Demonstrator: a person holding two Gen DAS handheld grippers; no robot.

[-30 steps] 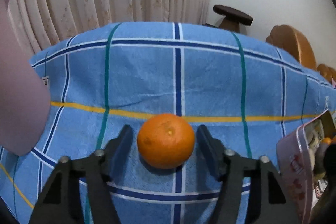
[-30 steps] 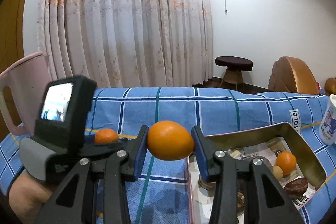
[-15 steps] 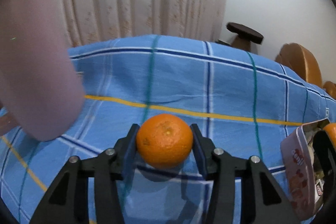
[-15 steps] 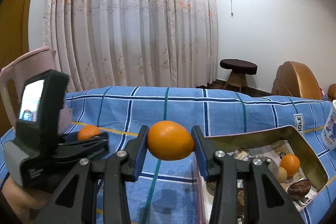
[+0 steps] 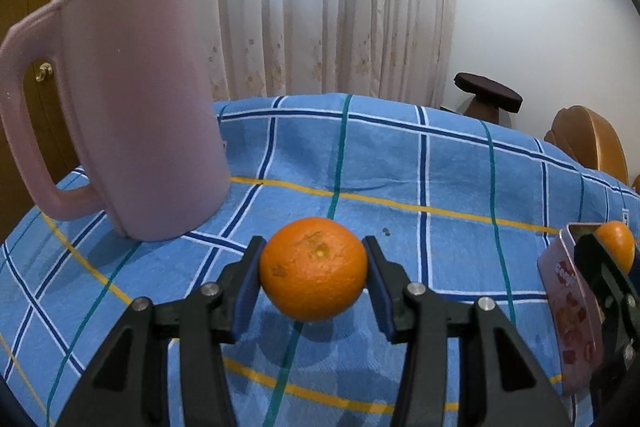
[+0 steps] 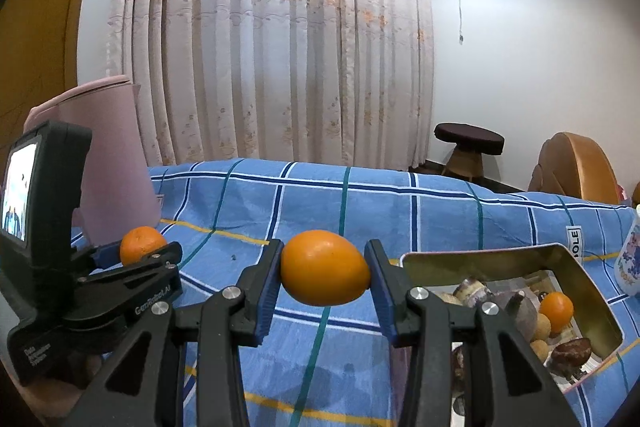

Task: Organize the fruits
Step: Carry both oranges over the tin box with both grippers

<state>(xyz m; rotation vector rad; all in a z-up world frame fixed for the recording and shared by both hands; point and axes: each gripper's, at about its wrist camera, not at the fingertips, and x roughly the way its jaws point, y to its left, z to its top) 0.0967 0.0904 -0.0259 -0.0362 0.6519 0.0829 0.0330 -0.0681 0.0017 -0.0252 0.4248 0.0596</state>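
My left gripper (image 5: 314, 273) is shut on a round orange (image 5: 314, 269) and holds it above the blue checked tablecloth (image 5: 400, 167). The same orange (image 6: 142, 245) and left gripper (image 6: 140, 257) show in the right wrist view at the left. My right gripper (image 6: 325, 277) is shut on a smooth egg-shaped orange fruit (image 6: 325, 267), held above the cloth just left of a metal tin (image 6: 480, 259). The tin holds a small orange (image 6: 556, 307) and several other items. The right gripper with its fruit (image 5: 616, 243) shows at the right edge of the left wrist view.
A tall pink pitcher (image 5: 132, 107) stands on the cloth at the left, close to the left gripper. The tin's printed side (image 5: 568, 307) is at the right. A mug (image 6: 632, 259) stands at the far right. Curtains, a stool (image 6: 468, 143) and a wooden chair (image 6: 576, 167) are behind.
My left gripper closed on the round orange and lifted it off the cloth, moving back so the pink pitcher came into view. The right gripper kept hold of its fruit and rose slightly.
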